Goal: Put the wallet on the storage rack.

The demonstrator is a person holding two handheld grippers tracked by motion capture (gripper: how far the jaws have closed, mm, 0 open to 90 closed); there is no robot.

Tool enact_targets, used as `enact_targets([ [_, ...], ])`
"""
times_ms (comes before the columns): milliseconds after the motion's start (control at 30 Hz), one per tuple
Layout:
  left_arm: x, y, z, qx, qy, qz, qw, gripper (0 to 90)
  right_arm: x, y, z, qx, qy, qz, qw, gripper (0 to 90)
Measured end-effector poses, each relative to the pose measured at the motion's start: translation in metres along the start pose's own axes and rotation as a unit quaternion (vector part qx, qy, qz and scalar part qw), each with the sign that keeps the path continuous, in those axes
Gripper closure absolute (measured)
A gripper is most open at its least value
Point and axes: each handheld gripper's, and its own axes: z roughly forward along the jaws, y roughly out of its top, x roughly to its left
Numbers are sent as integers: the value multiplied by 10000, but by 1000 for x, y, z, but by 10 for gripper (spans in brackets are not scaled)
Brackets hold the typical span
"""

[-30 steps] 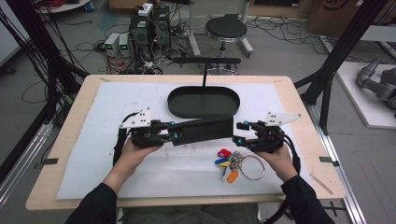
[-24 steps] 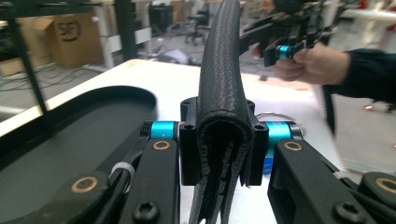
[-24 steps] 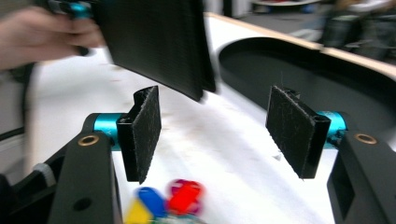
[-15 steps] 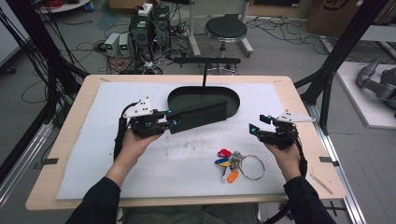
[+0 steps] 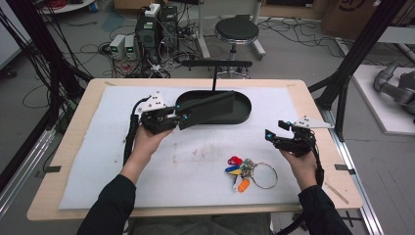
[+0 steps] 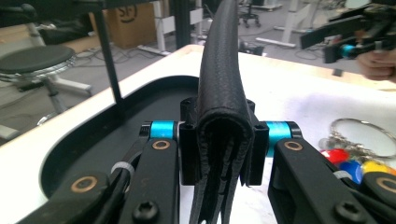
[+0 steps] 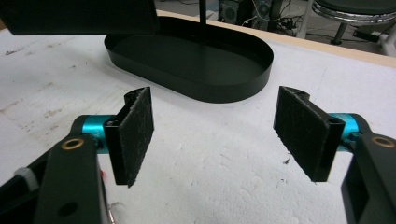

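The left gripper [image 5: 177, 116] clamps what looks like a black leather wallet [image 5: 208, 107], holding it above the oval black tray [image 5: 243, 108]. The right gripper [image 5: 275, 133], its jaws just opened wide and empty, hovers over the counter [image 5: 73, 122] near the key ring [image 5: 247, 171].

Grained black leather wallet [image 6: 219, 93], matt black metal tray [image 5: 242, 105], rough white felt mat [image 5: 205, 161].

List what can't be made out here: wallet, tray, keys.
- Wallet: left gripper view, contents hidden by folded leather; far end cut off by the top edge.
- Tray: high view, floor partly covered by the wallet.
- Keys: high view, too small to count; left gripper view, cut off by the right edge.
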Motion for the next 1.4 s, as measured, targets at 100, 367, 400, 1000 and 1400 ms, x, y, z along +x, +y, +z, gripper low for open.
enact_targets([
  [100,3,1,5,25,41,-16,10000,733,1,0,1,29,58,-23,10000,278],
  [367,10,7,21,85,172,39,9998,733,7,0,2,52,193,-169,9997,277],
  [400,10,7,23,60,191,20,9998,733,7,0,2,61,189,-178,9996,277],
  [1000,24,8,65,139,446,38,9989,733,11,0,4,116,305,-221,9992,271],
  [1400,38,-13,93,180,762,-127,9968,733,11,-1,4,123,343,-205,9991,267],
])
